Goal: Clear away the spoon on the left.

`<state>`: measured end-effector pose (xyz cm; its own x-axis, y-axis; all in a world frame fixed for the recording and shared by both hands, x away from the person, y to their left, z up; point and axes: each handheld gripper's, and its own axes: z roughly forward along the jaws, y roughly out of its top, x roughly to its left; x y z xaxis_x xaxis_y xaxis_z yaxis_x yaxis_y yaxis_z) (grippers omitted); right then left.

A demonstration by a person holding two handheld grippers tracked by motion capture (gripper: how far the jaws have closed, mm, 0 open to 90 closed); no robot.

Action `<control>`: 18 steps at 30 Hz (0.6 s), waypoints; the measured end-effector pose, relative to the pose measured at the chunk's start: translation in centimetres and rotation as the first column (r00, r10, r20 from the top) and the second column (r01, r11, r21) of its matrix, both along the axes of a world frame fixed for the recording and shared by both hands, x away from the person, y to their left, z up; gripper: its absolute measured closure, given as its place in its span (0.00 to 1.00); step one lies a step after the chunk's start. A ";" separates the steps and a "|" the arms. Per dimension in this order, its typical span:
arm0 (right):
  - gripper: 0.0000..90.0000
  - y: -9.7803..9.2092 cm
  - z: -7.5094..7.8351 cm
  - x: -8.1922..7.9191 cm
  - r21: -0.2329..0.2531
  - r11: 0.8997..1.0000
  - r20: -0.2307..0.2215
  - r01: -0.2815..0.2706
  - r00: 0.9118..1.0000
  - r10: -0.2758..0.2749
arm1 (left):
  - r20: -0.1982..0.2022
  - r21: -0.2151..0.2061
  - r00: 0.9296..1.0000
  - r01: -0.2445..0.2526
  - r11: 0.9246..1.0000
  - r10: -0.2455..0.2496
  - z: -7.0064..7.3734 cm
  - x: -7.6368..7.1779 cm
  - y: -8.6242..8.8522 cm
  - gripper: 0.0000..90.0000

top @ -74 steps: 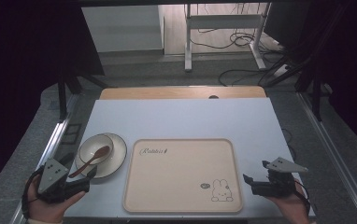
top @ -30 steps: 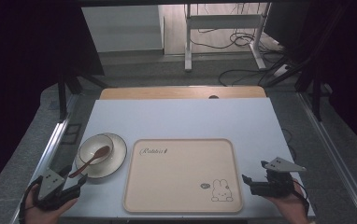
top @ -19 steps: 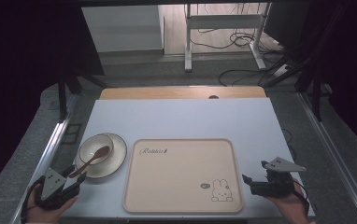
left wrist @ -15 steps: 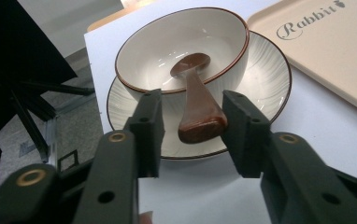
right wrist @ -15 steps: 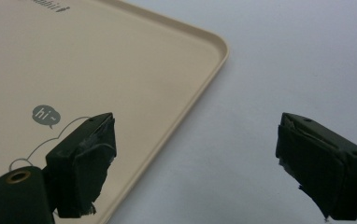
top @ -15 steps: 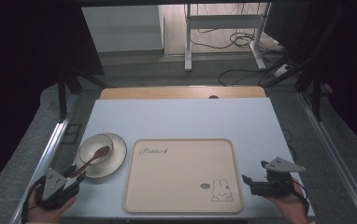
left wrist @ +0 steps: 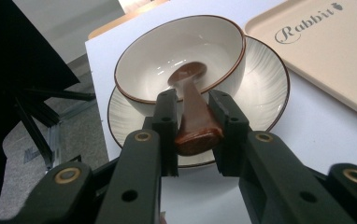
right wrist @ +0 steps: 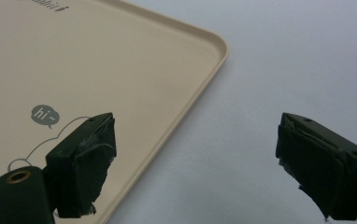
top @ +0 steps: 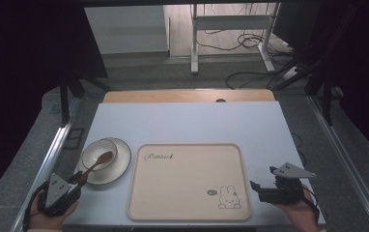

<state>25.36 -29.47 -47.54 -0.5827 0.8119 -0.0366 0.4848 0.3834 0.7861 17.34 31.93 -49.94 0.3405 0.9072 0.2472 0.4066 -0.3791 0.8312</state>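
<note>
White table [top: 182,121], wide, mostly bare. Beige tray [top: 188,180] sits front and centre, flat, nothing on it but a printed rabbit and lettering. Left of the tray, just beside its edge, a pale plate [top: 120,164] with a bowl [top: 98,151] standing on it; in the left gripper view the bowl [left wrist: 181,56] sits toward the plate's far side, dark rim line on both. Brown spoon [top: 93,165] leans in the bowl, scoop end down at the bottom, handle running out over the near rim toward the table's front-left corner. That long axis points almost straight at the left gripper [top: 74,178], which is low at that corner. In the left gripper view the spoon handle [left wrist: 196,126] lies between the two jaws, its end flanked on both sides; left gripper [left wrist: 193,135] looks closed onto the handle or very near it, small slivers of gap still possible, so grasp reads as made but not certain to be firm. Right gripper [top: 256,186] rests well apart from the spoon, off the tray's right edge near the rabbit; its own view shows it spread wide [right wrist: 195,163], nothing between the jaws, one over the tray rim [right wrist: 200,79], the other over bare table. Left hand is plainly the nearer. Judgement: a lift would follow the handle line, up and back out of the bowl.
</note>
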 end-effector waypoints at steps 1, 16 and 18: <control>0.14 0.0 0.0 0.0 0.000 1.000 0.000 0.000 1.000 0.000 | 0.000 0.000 1.000 0.000 1.000 0.000 0.0 0.0 0.0 0.84; 0.14 0.1 0.0 0.0 -0.003 1.000 0.001 0.004 1.000 -0.004 | 0.056 -0.038 0.998 -0.016 0.999 0.018 1.4 0.3 -0.4 0.85; 0.14 0.1 0.0 0.0 -0.003 1.000 0.001 0.005 1.000 -0.005 | 0.062 -0.039 0.998 -0.017 0.999 0.019 1.5 0.4 -0.4 0.85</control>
<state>25.37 -29.37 -47.53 -0.5790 0.8144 -0.0391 0.4860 0.3832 0.7855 17.69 31.50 -48.41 0.3093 0.9221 0.2324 0.3601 -0.3398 0.8688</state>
